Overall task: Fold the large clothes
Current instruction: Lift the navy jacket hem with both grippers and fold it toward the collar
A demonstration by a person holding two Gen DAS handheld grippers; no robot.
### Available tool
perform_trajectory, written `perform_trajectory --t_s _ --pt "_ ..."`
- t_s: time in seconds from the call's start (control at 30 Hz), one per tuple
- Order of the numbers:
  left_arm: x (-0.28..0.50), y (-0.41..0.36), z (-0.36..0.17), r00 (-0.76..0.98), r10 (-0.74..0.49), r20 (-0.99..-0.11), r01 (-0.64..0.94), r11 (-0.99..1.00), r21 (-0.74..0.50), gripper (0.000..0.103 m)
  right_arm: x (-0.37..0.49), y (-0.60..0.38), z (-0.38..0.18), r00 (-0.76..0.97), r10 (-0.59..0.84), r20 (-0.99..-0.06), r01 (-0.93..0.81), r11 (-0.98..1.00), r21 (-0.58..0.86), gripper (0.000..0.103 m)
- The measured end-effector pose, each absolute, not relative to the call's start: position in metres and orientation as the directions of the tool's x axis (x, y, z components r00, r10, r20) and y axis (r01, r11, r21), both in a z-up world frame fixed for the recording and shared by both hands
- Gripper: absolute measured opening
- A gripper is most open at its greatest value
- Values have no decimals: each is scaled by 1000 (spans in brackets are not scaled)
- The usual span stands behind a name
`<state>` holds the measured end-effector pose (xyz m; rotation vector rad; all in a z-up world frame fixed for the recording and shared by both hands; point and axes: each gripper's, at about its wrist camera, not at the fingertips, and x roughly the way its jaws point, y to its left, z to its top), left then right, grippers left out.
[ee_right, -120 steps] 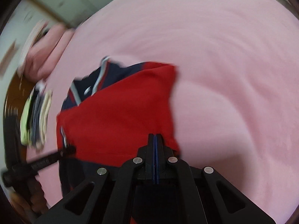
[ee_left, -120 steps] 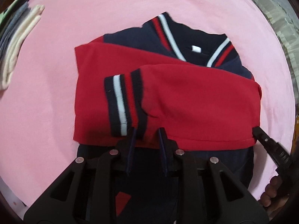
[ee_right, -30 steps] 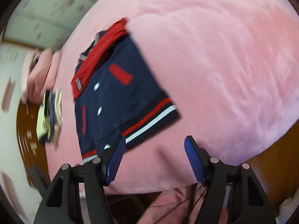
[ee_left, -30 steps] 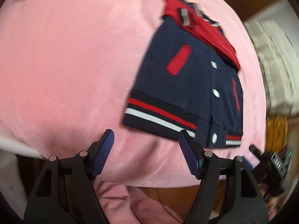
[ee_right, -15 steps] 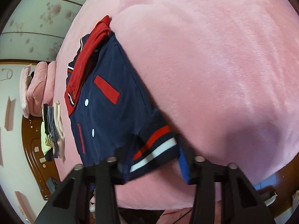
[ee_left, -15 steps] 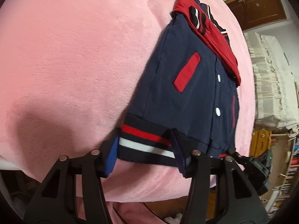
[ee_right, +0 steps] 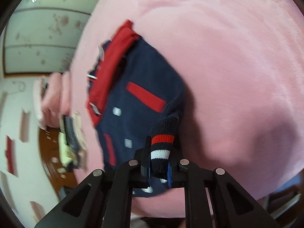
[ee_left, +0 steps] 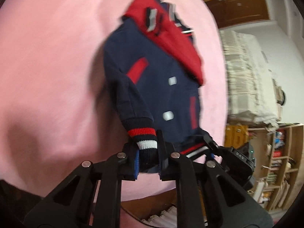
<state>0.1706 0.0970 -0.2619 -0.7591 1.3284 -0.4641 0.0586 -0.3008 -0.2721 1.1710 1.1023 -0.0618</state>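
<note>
A navy jacket (ee_left: 152, 72) with red pocket trims and white snaps lies on the pink blanket (ee_left: 47, 57), its red sleeves (ee_left: 171, 36) folded across the far end. My left gripper (ee_left: 147, 152) is closing on the striped ribbed hem (ee_left: 145, 134) at the near left corner, and the pads press on the bunched knit. In the right wrist view my right gripper (ee_right: 159, 163) is closing on the hem's other corner (ee_right: 163, 142) of the jacket (ee_right: 133, 98). That corner is pinched too. The right gripper (ee_left: 210, 142) also shows in the left wrist view, on the hem.
Folded clothes (ee_right: 70, 138) are stacked beyond the jacket, by pink pillows (ee_right: 51, 98). A pile of white bedding (ee_left: 247, 76), a bookshelf (ee_left: 275, 161) and a wooden door (ee_left: 237, 7) stand past the bed's edge. The blanket (ee_right: 228, 57) stretches wide on the right.
Both grippers stood open short of the hem, then came onto its two corners and closed. The hem is now bunched between the jaws and lifted off the blanket.
</note>
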Motion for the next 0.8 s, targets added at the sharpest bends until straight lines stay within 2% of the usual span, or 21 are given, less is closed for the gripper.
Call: perform_trajectory --t_s 0.27,0.37,0.53,0.67,0.8 --pt "226 106 -211 307 -822 -480 -86 478 -874 11 115 -278 -218 695 547 -466 342 319 884 12" --pt "255 116 -207 342 -832 -437 -114 425 -898 11 143 -274 -200 723 522 -452 321 325 889 12" --pt "294 136 -210 377 -809 -451 -156 424 -892 11 182 -282 -185 746 426 -512 365 381 849 12" --pt "329 146 -215 382 -757 -531 -194 496 -846 11 212 -294 -182 760 298 -578 440 419 794 12" --pt "377 134 -219 363 -705 -609 -211 575 -791 11 237 -306 -189 766 262 -587 476 382 792 12"
